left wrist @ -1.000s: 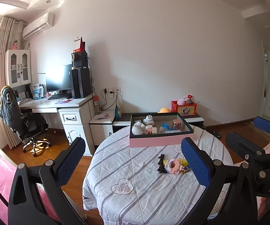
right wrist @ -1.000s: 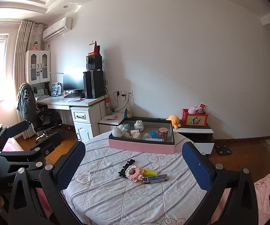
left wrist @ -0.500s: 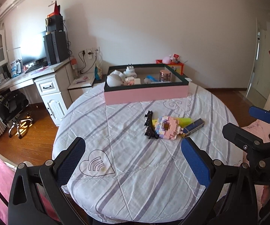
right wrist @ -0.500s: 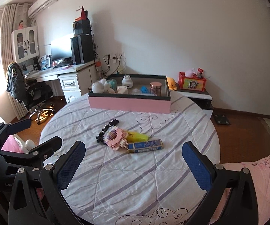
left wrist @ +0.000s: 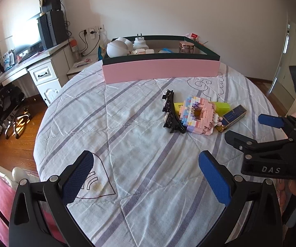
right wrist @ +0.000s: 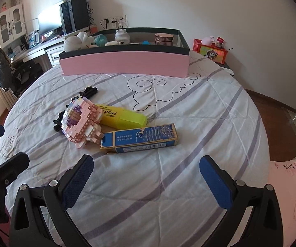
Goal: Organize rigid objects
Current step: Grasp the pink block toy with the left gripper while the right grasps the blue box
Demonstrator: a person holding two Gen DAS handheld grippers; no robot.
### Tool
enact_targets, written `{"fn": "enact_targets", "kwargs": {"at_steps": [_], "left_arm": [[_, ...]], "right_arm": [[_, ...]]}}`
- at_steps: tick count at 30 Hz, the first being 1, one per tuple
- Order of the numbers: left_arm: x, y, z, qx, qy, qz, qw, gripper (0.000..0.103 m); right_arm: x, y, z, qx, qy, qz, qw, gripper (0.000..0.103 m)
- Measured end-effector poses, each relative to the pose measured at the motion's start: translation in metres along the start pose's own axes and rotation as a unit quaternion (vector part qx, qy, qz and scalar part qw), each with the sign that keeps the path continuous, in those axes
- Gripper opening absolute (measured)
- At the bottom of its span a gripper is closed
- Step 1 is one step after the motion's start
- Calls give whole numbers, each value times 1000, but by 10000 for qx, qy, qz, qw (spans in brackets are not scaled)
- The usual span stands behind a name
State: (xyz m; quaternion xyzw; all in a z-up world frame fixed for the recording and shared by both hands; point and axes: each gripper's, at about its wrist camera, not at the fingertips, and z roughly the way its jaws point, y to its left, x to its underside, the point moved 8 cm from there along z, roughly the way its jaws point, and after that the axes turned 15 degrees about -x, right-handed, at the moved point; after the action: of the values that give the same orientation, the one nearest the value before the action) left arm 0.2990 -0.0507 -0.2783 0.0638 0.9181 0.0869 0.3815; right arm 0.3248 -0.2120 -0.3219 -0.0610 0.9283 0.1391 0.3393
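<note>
Nearest, my left gripper [left wrist: 146,177] hangs over the front of the round table [left wrist: 127,195] with its jaws spread wide and nothing between them; below it on the striped cloth [left wrist: 117,123] is an outlined heart with a yellowish stain; my right gripper [right wrist: 146,177] is likewise wide apart and empty, low over the cloth, its blue pads [right wrist: 216,185] flanking bare fabric just short of the clutter.

Just beyond my right fingers lies a blue carton [right wrist: 141,139] on its side, one end flap open; touching its left end is a pink and pastel brick-built model [right wrist: 84,123], and behind the two a yellow highlighter [right wrist: 121,116] lies at an angle, its near side against the model; a black hair clip [left wrist: 171,113] rests at the model's far left edge, partly hidden from the right camera.

Farther back, well apart from that cluster, a pink box with a dark rim [right wrist: 125,61] sits at the table's far edge; in it I see a white sphere [left wrist: 117,49], a white plug-in device [left wrist: 140,43] and a copper-lidded jar [right wrist: 164,39]; past the table stand a white desk [left wrist: 34,68] with a monitor [left wrist: 27,39], and a red box of trinkets [right wrist: 210,50].
</note>
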Motion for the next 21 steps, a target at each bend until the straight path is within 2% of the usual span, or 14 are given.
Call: {"fn": "enact_targets", "kwargs": {"at_steps": [5,9,11,12,13,17,21], "left_arm": [[-2,-4,17,49,164,8,9999,103],[-8,-10,28,86,263,33,9996,103],[-9,-15,32,147,303,82,9994,103],[-10,-18,33,168,314,90,9993,103],[-11,-20,34,199,321,98,9992,103],[-17,-37,29,503,214,81,9985,103],[-26,-54,29,383,66,208,9990,103]], "right_arm": [[-12,-4,24,-20,277,-101,9996,103],[-18,-10,28,-150,317,-176,9992,102],[-18,-13,23,-197,271,-233,9992,94],[-17,-16,19,-209,225,-229,9993,85],[-16,-21,15,-194,174,-202,9995,83],[-13,-40,4,-202,70,-61,9998,83],[-11,-46,2,-251,-42,-35,9997,83]]}}
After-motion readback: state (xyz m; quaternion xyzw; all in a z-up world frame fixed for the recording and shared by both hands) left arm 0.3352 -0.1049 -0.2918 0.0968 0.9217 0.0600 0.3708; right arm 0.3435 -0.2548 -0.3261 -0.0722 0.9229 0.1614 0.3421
